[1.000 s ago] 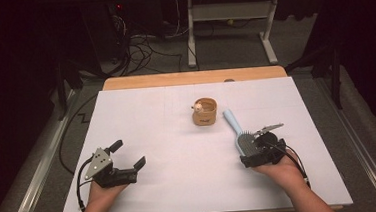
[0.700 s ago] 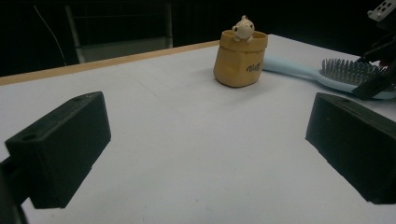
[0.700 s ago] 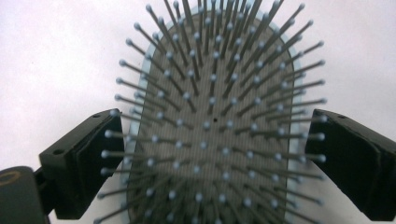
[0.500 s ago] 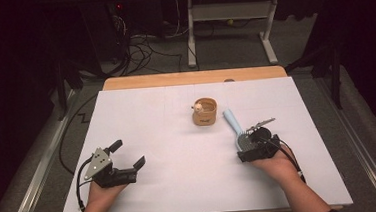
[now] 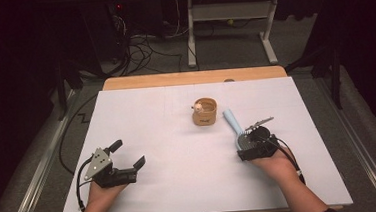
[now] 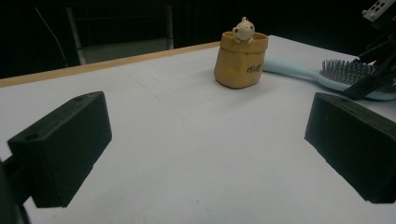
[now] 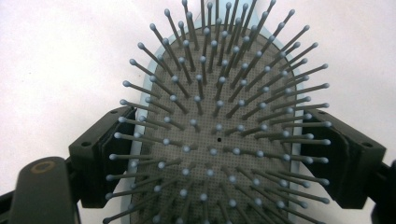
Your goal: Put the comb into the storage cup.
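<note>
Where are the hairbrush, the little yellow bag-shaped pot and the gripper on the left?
hairbrush (image 7: 219, 140): right gripper view, on the bristle pad.
yellow pot (image 6: 239, 63): left gripper view, on its front wall.
left gripper (image 5: 128, 155): high view, midway between its fingertips.

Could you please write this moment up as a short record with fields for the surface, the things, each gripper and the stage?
surface: white table
things: light blue hairbrush, bristles up; tan pot with small figure on its rim
right gripper: jaws either side of the brush head, just been closing
left gripper: open, nothing between its jaws
stage: brush lying flat, not lifted
</note>
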The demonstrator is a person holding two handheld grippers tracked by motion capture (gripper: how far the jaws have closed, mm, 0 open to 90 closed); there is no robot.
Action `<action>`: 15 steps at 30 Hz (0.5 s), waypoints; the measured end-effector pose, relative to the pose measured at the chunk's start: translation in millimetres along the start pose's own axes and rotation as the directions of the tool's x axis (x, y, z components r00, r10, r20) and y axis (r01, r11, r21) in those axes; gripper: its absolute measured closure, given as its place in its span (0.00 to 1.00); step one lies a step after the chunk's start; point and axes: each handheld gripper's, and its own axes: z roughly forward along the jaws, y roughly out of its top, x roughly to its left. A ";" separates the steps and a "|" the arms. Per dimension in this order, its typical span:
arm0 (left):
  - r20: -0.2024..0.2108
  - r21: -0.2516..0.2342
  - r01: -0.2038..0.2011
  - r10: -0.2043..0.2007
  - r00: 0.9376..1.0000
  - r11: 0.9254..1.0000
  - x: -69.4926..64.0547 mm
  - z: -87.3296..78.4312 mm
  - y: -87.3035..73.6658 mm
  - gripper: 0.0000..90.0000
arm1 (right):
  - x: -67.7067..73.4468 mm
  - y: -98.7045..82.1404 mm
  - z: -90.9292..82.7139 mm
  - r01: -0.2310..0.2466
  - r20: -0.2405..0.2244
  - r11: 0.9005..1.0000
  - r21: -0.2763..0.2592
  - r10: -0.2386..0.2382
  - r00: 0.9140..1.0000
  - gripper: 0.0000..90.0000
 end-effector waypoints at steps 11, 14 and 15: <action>-0.002 0.000 -0.001 0.001 1.000 1.000 -0.2 0.0 0.0 0.01 | 0.3 1.3 1.0 -0.001 0.001 1.000 0.013 0.001 1.000 0.17; -0.006 -0.005 -0.002 0.002 1.000 1.000 0.2 -0.4 0.2 0.01 | 0.3 1.3 1.1 0.002 0.002 1.000 0.013 -0.002 1.000 0.18; -0.007 -0.005 0.001 -0.001 1.000 1.000 0.5 -0.2 0.1 0.02 | 0.4 1.5 1.3 0.002 0.005 1.000 0.012 -0.002 1.000 0.18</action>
